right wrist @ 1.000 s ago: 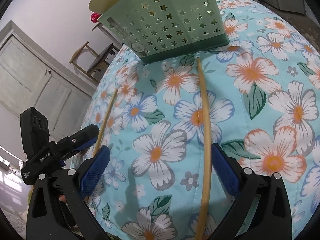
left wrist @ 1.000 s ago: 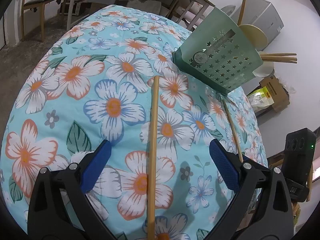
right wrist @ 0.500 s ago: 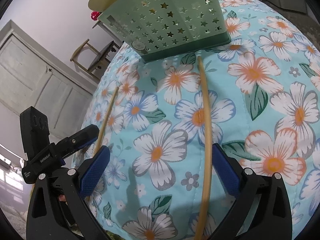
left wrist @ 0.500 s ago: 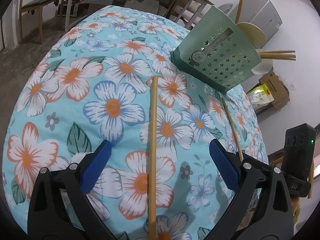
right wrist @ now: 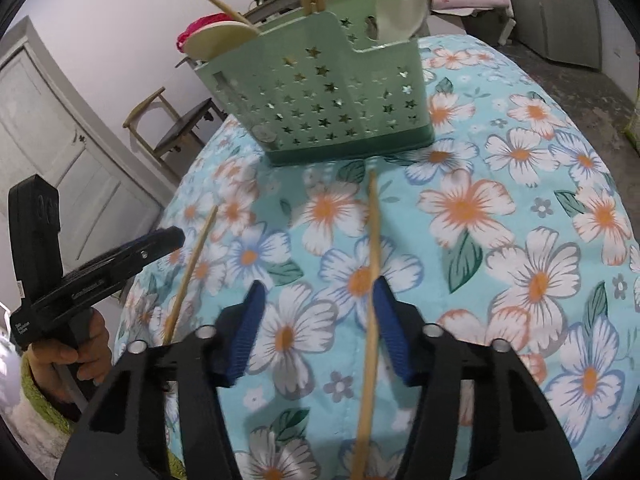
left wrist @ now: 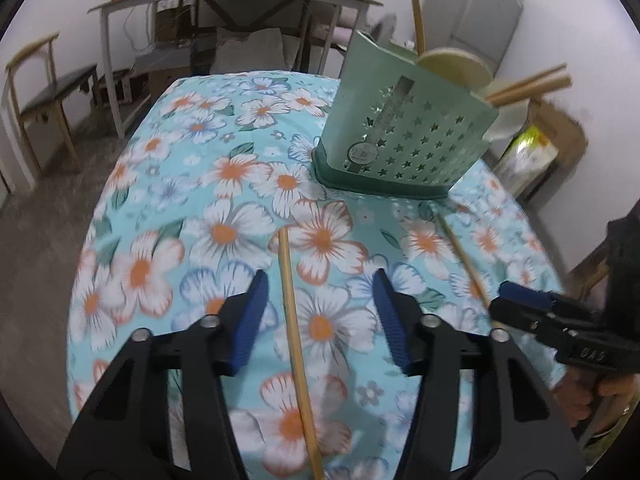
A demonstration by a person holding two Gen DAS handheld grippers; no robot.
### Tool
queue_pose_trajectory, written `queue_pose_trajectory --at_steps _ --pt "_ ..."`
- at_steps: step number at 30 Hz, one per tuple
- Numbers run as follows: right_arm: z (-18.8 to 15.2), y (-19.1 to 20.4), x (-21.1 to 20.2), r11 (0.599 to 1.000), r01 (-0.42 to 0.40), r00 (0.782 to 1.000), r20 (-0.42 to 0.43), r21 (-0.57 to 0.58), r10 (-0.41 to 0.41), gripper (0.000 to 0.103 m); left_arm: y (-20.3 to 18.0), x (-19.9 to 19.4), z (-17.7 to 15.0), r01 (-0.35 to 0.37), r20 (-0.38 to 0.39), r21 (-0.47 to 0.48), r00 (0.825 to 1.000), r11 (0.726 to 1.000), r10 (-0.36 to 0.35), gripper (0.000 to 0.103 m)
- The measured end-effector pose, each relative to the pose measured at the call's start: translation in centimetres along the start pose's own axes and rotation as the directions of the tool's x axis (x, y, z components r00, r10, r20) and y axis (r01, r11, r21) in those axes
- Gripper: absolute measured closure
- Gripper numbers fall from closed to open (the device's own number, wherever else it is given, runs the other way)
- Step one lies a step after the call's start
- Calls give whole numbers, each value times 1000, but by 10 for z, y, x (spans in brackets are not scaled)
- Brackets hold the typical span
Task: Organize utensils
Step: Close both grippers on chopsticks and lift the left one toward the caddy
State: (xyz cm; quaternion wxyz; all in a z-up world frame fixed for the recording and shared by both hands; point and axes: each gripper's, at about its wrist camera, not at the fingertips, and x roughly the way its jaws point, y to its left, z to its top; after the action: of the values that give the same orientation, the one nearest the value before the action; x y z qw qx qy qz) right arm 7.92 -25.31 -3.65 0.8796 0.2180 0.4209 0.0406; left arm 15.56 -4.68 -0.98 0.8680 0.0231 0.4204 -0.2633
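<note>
On the floral cloth, two chopsticks are seen, one between the closing, not yet touching left gripper jaws, one against the right gripper's half-closed jaws; one green holder stands beyond.

Each gripper, left gripper and right gripper, has two black plastic arms tipped with blue ribbed pads. Round silver screws mark the arm pivots. White lettering appears along the body. The left hand emerges from a green knitted sleeve.
</note>
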Motion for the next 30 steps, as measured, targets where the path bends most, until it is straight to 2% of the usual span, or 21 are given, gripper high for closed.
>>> queue_pose_trajectory --at_steps 4,9,12,14,21,28,30 --pt "2 -3 4 1000 10 1000 -8 9 -10 63 1 23 9 -55 -90 21 994 998 57 70" --pt "7 -5 12 1000 29 999 -20 11 -29 73 5 46 14 -84 -165 56 982 995 93 84" --pt "11 -7 17 999 41 999 -22 7 -41 79 8 56 17 -91 -189 48 977 995 98 96" --pt "15 -9 21 999 46 999 -22 12 -45 82 10 59 19 -86 -189 31 978 996 90 97" --pt "31 -13 30 997 81 997 -9 5 -81 85 12 43 24 -65 -137 -19 989 998 62 98" --pt "39 -13 53 992 118 992 -48 -37 -120 85 5 4 37 38 -22 -62 999 997 -40 99" --pt "40 -11 53 991 126 991 -43 -53 -128 91 1 -9 42 67 20 -62 998 996 -66 99"
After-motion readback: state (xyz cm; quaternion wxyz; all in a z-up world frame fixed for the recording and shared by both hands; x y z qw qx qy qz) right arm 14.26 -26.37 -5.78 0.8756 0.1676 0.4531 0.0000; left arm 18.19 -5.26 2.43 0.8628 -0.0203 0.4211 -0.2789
